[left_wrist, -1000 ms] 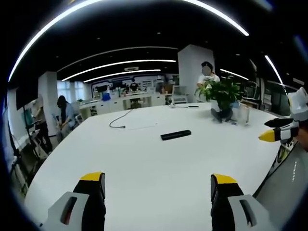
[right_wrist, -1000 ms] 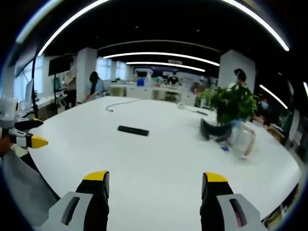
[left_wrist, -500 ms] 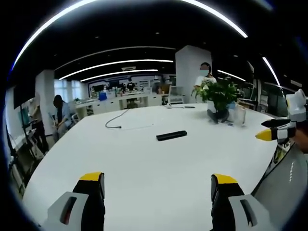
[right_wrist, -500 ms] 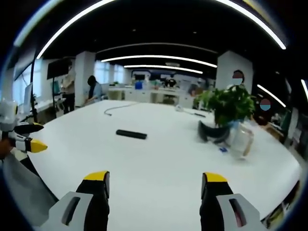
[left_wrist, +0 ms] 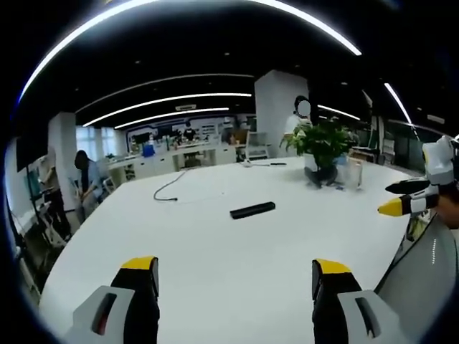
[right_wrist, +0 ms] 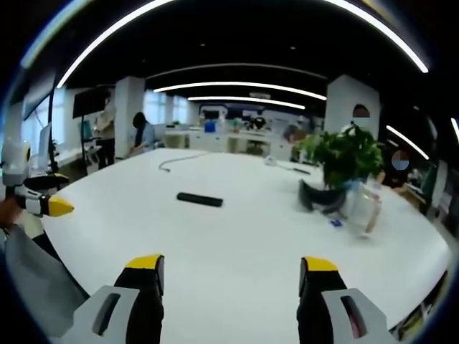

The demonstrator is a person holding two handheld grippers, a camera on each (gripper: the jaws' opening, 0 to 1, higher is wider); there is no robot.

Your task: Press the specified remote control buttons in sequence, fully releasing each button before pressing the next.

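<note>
Wide white desk [left_wrist: 215,244]. Potted plant [right_wrist: 348,161] at the far side, well apart from the black remote [left_wrist: 252,210] lying flat mid-desk. Left tool [left_wrist: 233,276] and right tool [right_wrist: 229,272] both released, jaws spread, above the near edge.

Both views look from the near edge across the white table [left_wrist: 215,244] toward the potted plant [right_wrist: 343,161], well back from it. They share the remote control [left_wrist: 252,210], left of the plant.
</note>
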